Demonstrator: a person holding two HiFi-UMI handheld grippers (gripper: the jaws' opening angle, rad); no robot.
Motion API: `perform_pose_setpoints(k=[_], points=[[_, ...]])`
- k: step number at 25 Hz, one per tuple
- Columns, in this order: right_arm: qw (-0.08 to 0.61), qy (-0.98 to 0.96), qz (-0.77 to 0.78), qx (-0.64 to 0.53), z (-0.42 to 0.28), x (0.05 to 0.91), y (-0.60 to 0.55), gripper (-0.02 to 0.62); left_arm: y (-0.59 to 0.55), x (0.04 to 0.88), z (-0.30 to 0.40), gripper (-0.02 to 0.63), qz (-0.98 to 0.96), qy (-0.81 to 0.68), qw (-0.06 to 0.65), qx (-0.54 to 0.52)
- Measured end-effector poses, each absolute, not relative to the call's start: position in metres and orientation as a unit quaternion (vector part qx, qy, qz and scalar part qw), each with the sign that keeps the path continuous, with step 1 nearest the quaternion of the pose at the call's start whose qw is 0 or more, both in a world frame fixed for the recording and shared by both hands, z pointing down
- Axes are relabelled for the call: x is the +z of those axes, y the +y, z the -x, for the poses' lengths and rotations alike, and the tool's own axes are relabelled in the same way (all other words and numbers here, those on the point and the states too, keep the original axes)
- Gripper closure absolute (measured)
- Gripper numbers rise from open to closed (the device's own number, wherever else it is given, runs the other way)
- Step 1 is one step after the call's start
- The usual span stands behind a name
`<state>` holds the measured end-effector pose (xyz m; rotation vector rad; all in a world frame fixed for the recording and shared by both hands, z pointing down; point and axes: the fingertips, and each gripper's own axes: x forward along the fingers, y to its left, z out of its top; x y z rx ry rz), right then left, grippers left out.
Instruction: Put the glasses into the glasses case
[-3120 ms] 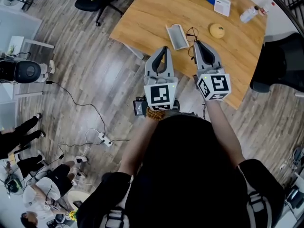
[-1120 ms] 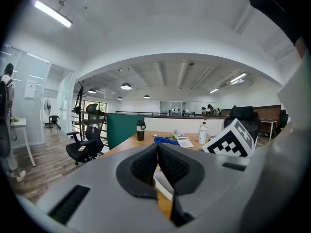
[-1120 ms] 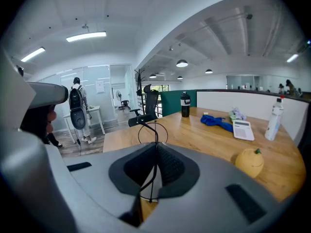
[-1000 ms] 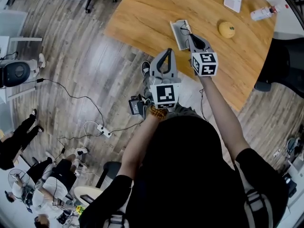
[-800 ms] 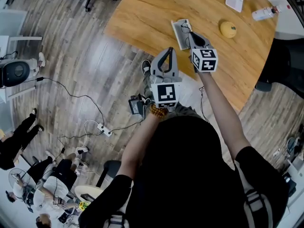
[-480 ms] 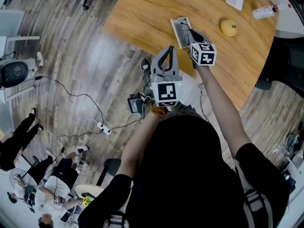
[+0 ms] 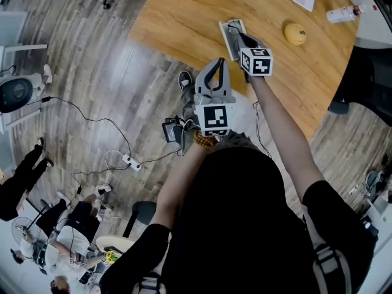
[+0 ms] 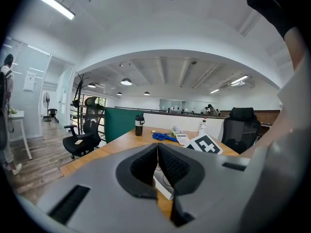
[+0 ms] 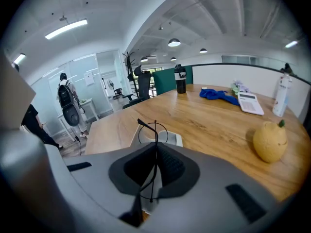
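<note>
Broad wooden worktop [image 7: 184, 17] beneath the grey glasses case [image 7: 228, 32]. Left tool [image 8: 158, 147] short of the case, jaws pressed together, nothing between. Right tool [image 9: 156, 147] right at the case, clamped on the thin black glasses [image 9: 154, 130], round rims upright just above the case.

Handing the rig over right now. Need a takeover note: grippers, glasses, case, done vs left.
Right gripper: jaws shut on the glasses, held just above the glasses case on the table.
Left gripper: jaws shut, empty, off the table's near edge.
Done: glasses picked up and brought to the case.
Left: lower them into the case and release.
</note>
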<state>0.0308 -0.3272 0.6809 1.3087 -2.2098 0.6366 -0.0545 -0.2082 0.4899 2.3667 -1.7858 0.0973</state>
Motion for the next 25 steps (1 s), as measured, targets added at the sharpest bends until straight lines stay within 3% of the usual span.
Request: perform_pose_setpoints(k=[25], points=[[0.334, -0.78, -0.479, 0.226, -0.025, 0.714, -0.327, 0.567, -0.216, 0.496, 0.066, 0.586, -0.79, -0.604, 0.098, 0.033]])
